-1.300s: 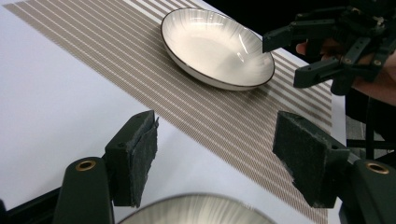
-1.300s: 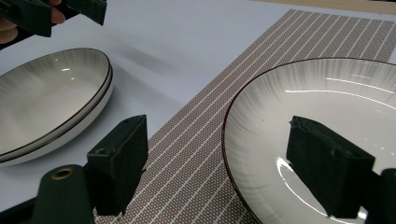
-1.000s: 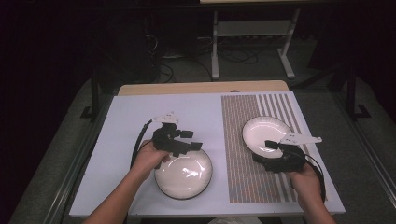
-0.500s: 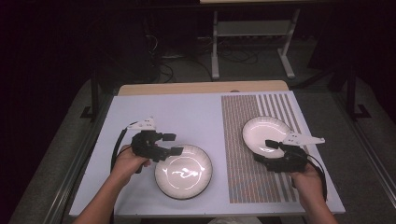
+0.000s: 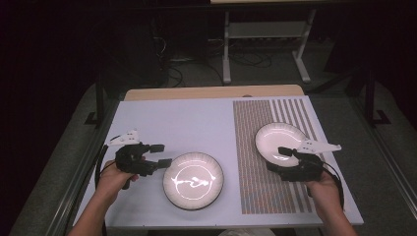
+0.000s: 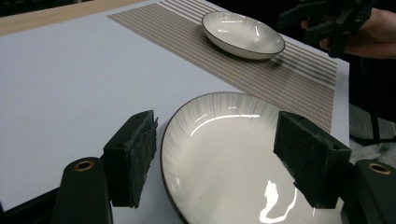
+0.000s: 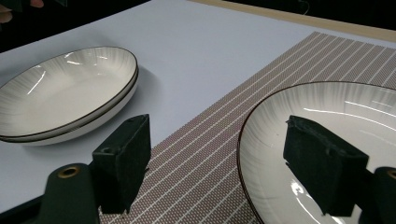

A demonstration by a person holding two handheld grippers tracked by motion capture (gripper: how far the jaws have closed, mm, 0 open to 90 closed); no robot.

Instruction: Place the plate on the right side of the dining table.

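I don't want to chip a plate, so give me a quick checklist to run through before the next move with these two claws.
1. Left claw open wide enough for a rim: ok.
2. Left claw set across the near rim of the stacked plates, one pad outside, one over the dish: ok.
3. Stacked plates nested evenly, rims aligned: ok in the right gripper view.
4. Right claw open, with the rim of the single plate between its pads: ok.
5. Single plate flat on the striped mat: ok.
6. Pads touching a rim: cannot tell.
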